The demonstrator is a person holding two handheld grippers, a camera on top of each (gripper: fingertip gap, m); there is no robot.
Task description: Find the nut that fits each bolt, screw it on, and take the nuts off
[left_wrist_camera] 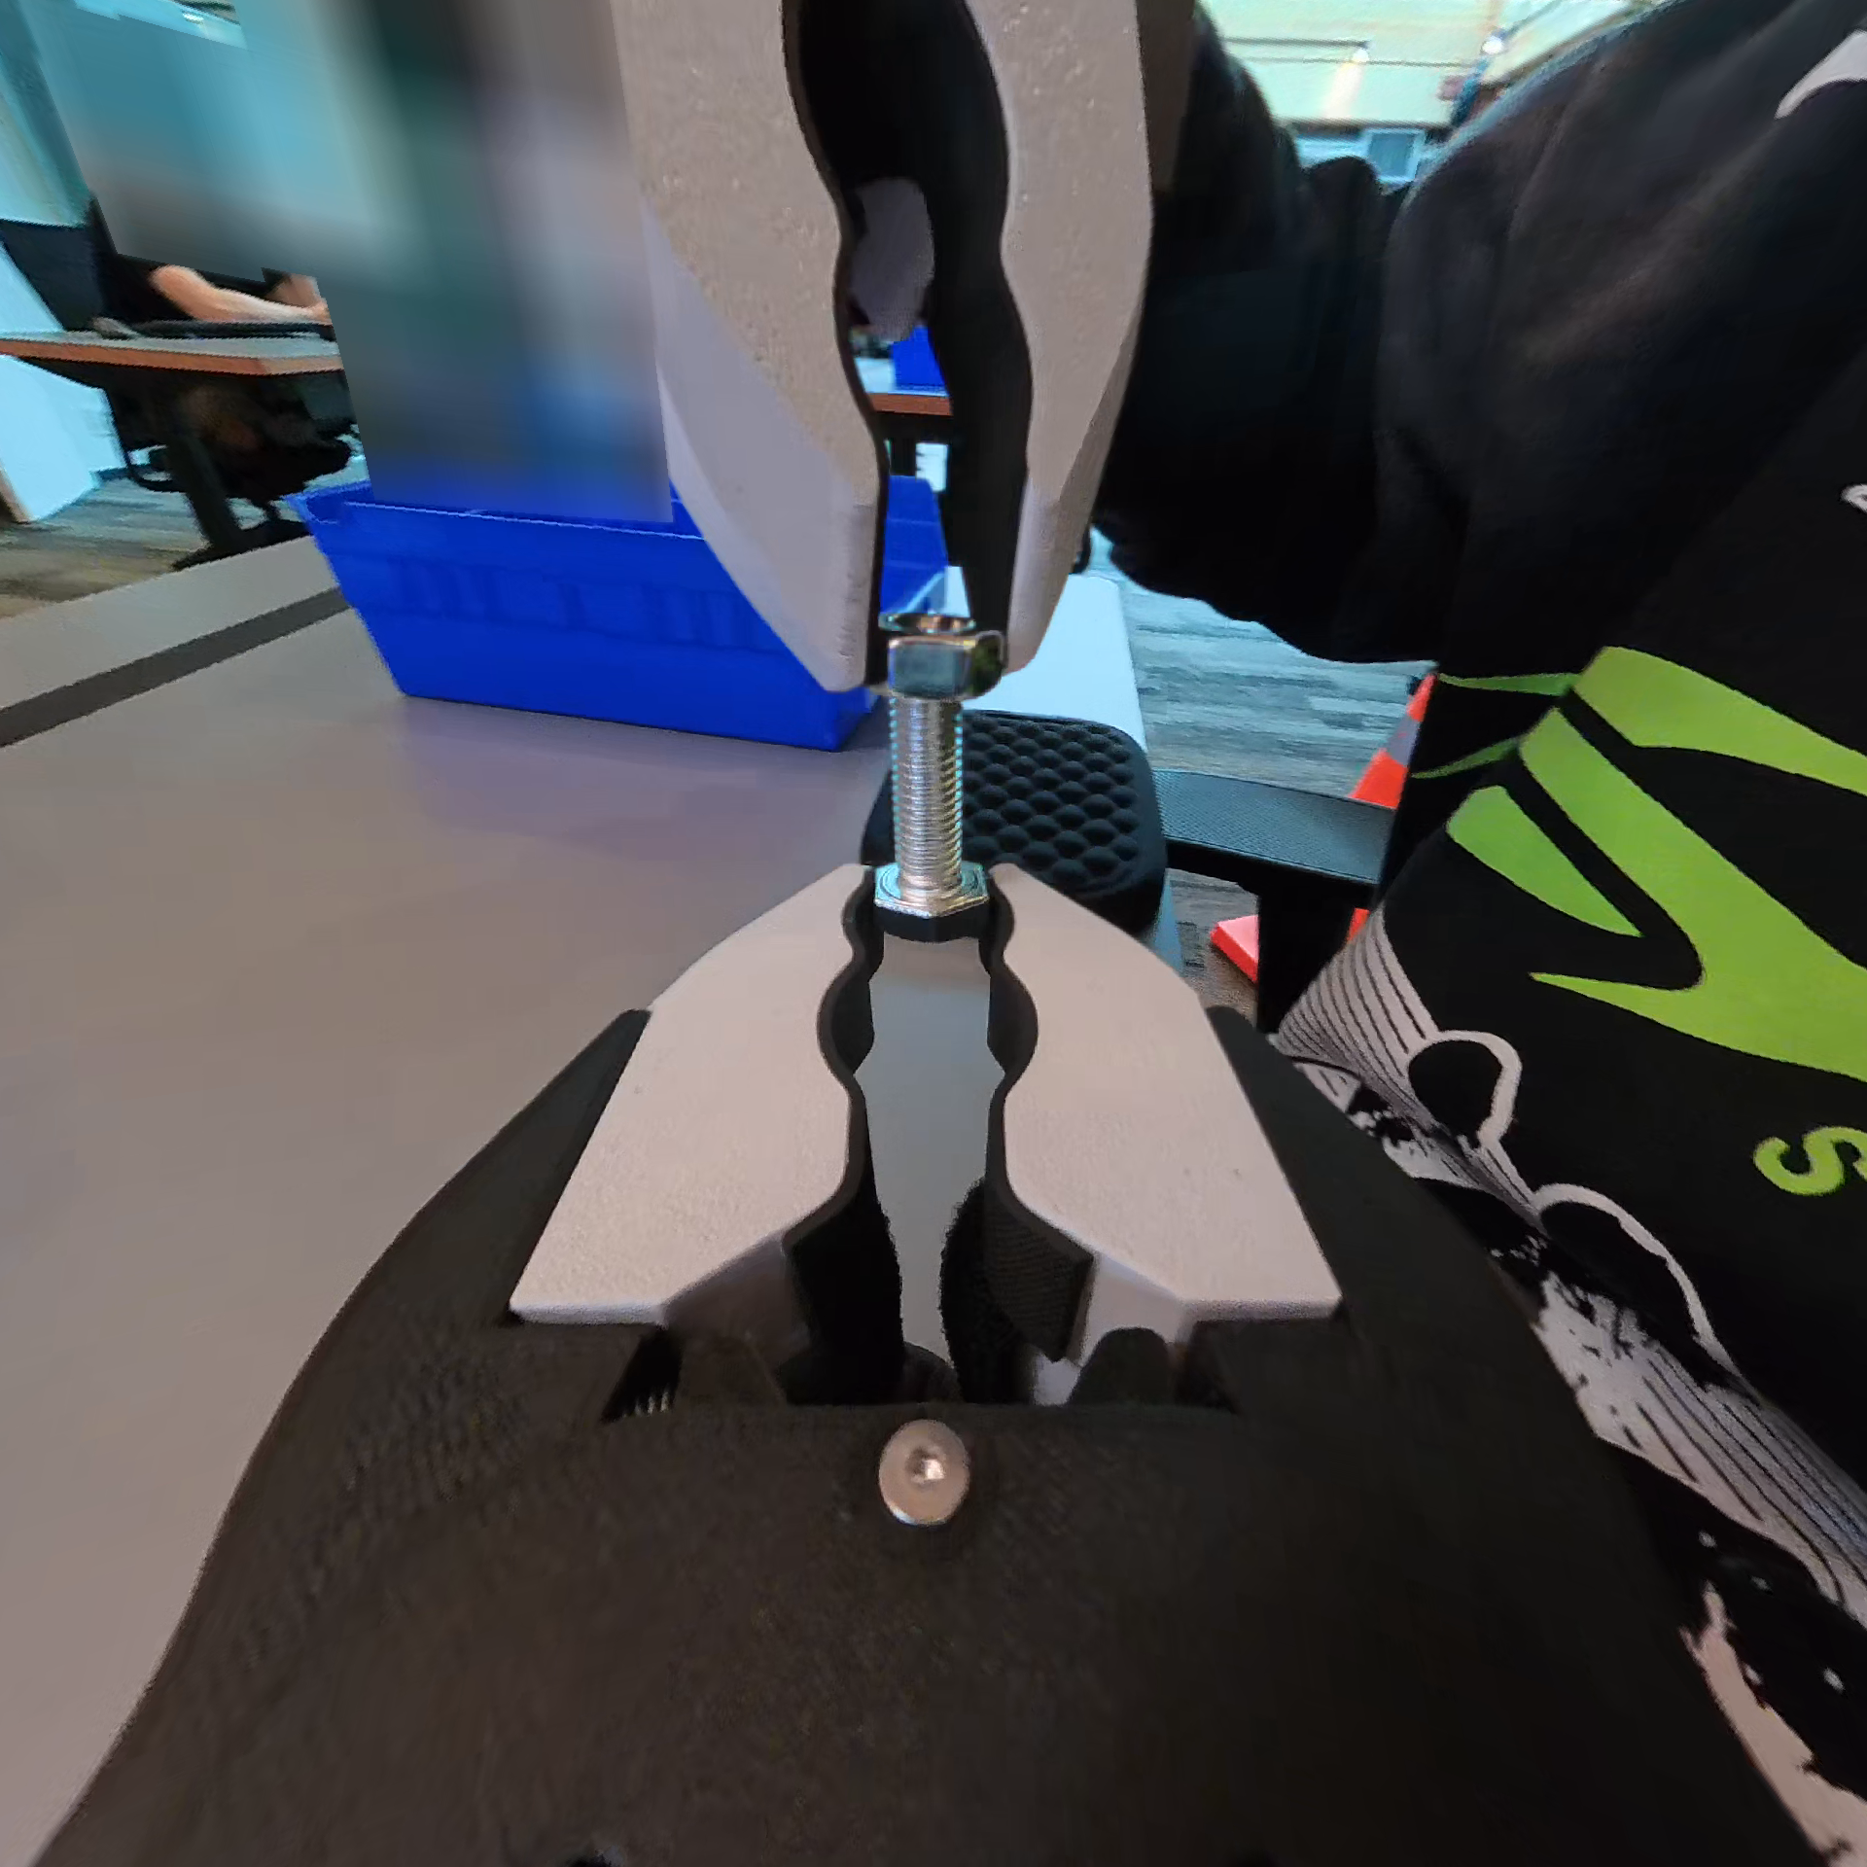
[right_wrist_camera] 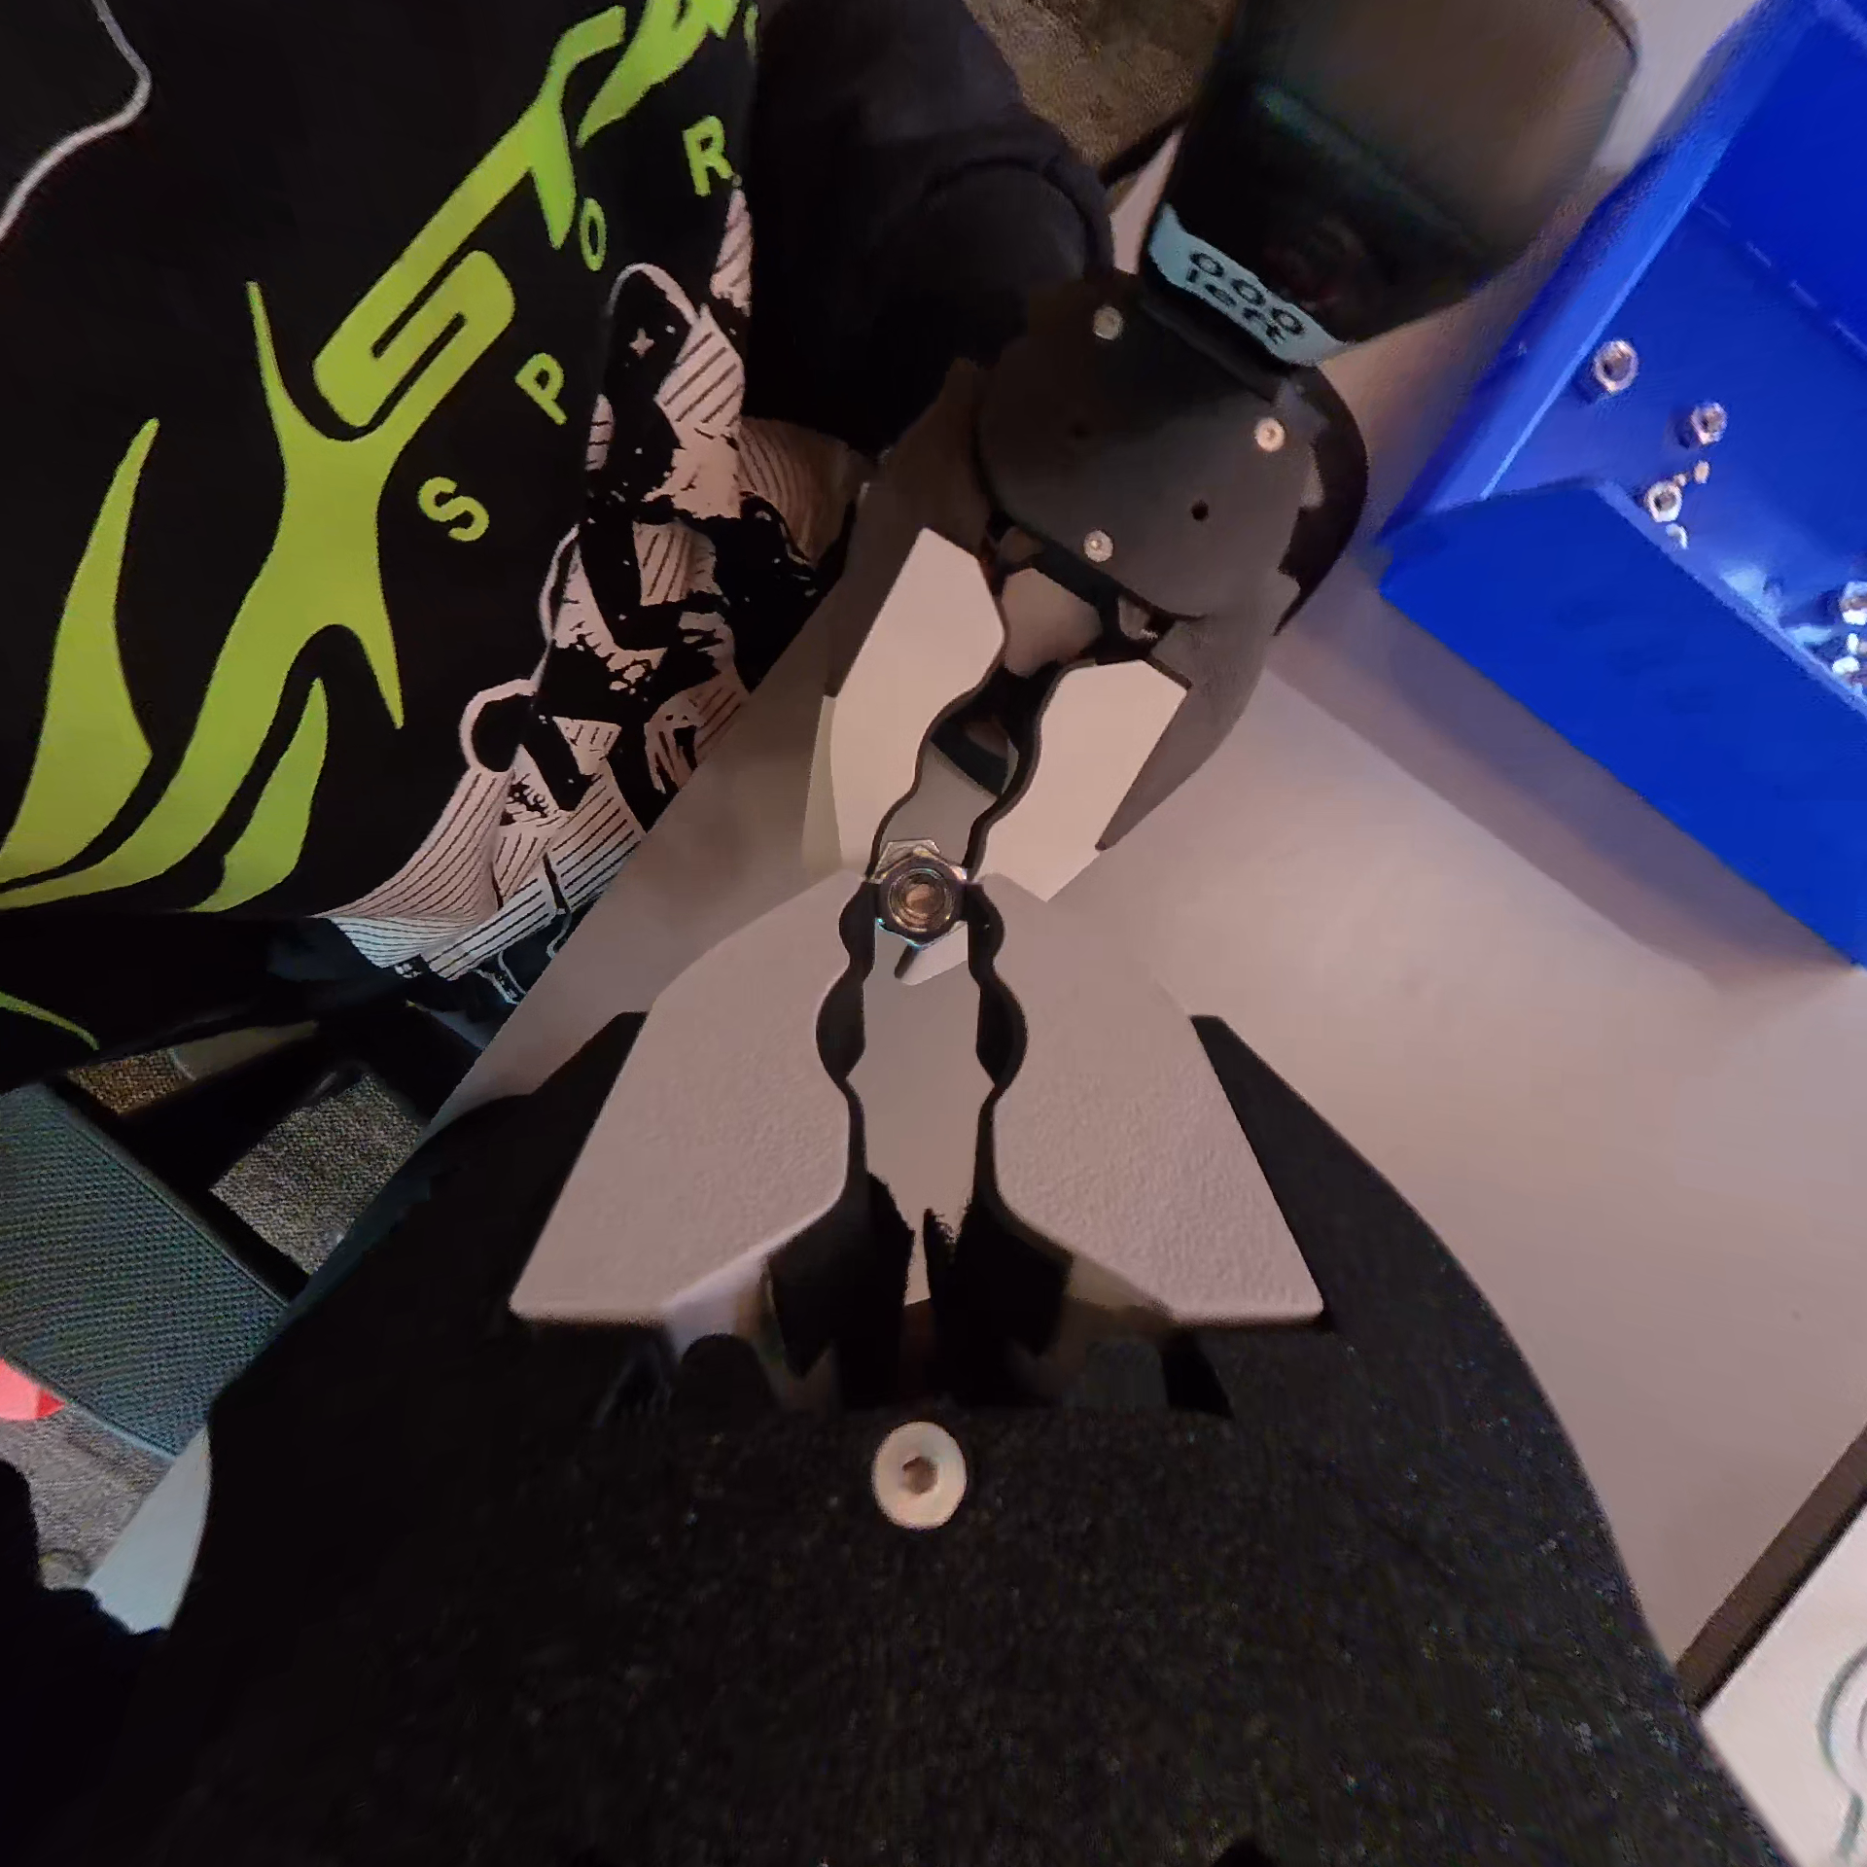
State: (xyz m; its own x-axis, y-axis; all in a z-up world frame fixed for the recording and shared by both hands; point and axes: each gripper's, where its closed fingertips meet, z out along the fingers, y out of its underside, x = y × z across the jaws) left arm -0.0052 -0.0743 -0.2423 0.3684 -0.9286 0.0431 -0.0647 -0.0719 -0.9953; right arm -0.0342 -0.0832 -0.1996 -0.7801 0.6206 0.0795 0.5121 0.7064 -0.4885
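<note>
A silver threaded bolt stands upright above the grey table. My left gripper is shut on its hex head at the lower end. My right gripper comes down from above and is shut on a hex nut at the bolt's top end. In the right wrist view I look straight down on the nut between my right gripper's tips. The left gripper's white fingers reach in from beyond it. The shaft between nut and head is bare thread.
A blue bin stands on the table behind the bolt, and in the right wrist view it holds several loose nuts. A person in a black shirt with green print is close on the right. A black mesh chair is beyond the table edge. One gripper's finger ends stand about 5 cm off the other's.
</note>
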